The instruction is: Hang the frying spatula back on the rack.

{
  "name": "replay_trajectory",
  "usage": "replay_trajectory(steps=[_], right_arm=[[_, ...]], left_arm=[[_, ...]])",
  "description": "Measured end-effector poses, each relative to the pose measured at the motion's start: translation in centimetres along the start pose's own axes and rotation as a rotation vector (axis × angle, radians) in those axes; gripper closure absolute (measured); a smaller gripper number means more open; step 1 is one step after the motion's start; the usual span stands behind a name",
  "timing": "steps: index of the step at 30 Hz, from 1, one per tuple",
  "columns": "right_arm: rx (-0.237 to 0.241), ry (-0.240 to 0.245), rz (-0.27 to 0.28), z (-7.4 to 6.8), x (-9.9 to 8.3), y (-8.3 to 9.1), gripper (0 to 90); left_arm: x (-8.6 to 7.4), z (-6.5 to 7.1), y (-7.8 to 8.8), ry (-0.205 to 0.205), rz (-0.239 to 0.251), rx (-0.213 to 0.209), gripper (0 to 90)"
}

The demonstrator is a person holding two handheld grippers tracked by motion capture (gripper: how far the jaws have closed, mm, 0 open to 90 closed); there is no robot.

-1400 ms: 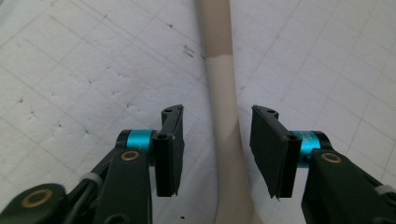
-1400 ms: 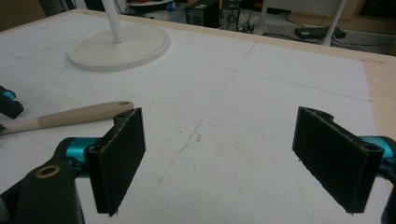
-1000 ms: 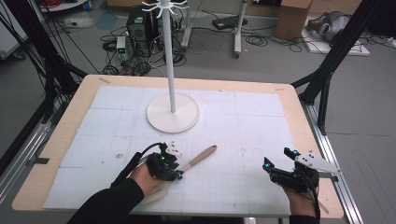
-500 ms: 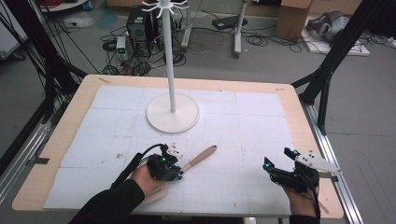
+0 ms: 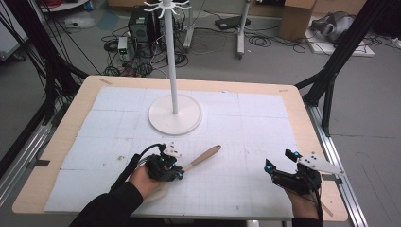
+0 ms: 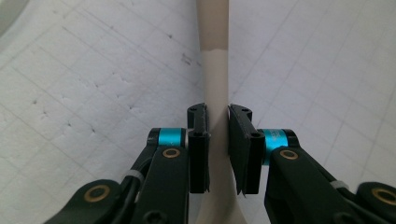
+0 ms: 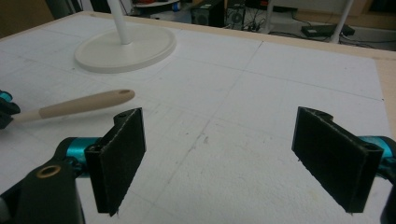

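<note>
A beige long-handled utensil (image 5: 204, 157) lies on the white mat, its handle pointing up and right toward the stand. My left gripper (image 5: 176, 170) is low over its middle. In the left gripper view the two pads press on either side of the handle (image 6: 215, 74), so my left gripper (image 6: 217, 116) is shut on it. The utensil's head is hidden under the hand. My right gripper (image 5: 280, 161) rests near the table's front right; in its own view my right gripper (image 7: 220, 116) stands wide open with nothing between the pads. The handle (image 7: 84, 105) lies off to its left.
A white pole stand with a round base (image 5: 175, 118) rises from the middle back of the mat, with hooks at its top (image 5: 165, 5). The wooden table edge (image 5: 307, 123) frames the mat. Cables and equipment cover the floor behind.
</note>
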State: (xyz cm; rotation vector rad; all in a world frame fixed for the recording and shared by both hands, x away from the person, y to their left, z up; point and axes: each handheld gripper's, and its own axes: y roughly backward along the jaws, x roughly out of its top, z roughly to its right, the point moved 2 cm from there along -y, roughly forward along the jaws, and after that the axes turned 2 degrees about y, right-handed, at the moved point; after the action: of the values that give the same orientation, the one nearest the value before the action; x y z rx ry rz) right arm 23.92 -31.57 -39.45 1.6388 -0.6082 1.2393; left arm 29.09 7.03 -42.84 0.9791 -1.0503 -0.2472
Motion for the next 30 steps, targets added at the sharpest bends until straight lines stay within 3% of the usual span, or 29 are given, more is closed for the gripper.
replay_trajectory(steps=[1,8,9,14,15,16,19,20,21,24,29,30], right_arm=[[0.007,0.004,-0.005,-0.1,0.0,-0.1,16.1],[0.029,0.003,-0.009,-0.7,0.1,-0.5,16.1],[0.034,0.006,-0.011,-0.9,0.2,-0.7,16.1],[0.047,0.008,-0.009,-1.1,0.3,-0.9,16.2],[0.054,0.008,-0.009,-1.3,0.3,-1.1,16.2],[0.054,0.008,-0.009,-1.3,0.3,-1.1,16.2],[0.074,0.001,-0.001,-1.7,0.6,-1.5,16.2],[0.074,0.001,-0.001,-1.7,0.6,-1.5,16.2],[0.088,-0.002,0.001,-2.1,0.8,-1.8,16.1],[0.106,0.008,0.006,-2.5,1.1,-2.2,16.1],[0.169,-0.005,0.033,-4.7,2.7,-3.7,15.8],[0.169,-0.005,0.033,-4.7,2.7,-3.7,15.8]], left_arm=[[0.1,-0.1,0.6,0.002,0.038,-0.002,77.8],[0.1,-0.2,2.1,0.006,0.121,-0.012,77.8],[0.0,-0.4,2.6,0.006,0.156,-0.012,77.8],[-0.1,-0.9,3.7,0.006,0.226,-0.003,77.8],[-0.2,-1.2,4.3,0.010,0.262,-0.001,77.8],[-0.2,-1.2,4.3,0.010,0.262,-0.001,77.8],[-0.5,-1.8,5.7,0.012,0.335,0.024,77.8],[-0.5,-1.8,5.7,0.012,0.335,0.024,77.8],[-0.7,-1.9,6.4,0.015,0.372,0.040,77.8],[-1.0,-2.1,7.1,0.017,0.412,0.051,77.8],[-1.6,-2.0,8.5,0.014,0.503,0.082,77.8],[-1.6,-2.0,8.5,0.014,0.503,0.082,77.7]])
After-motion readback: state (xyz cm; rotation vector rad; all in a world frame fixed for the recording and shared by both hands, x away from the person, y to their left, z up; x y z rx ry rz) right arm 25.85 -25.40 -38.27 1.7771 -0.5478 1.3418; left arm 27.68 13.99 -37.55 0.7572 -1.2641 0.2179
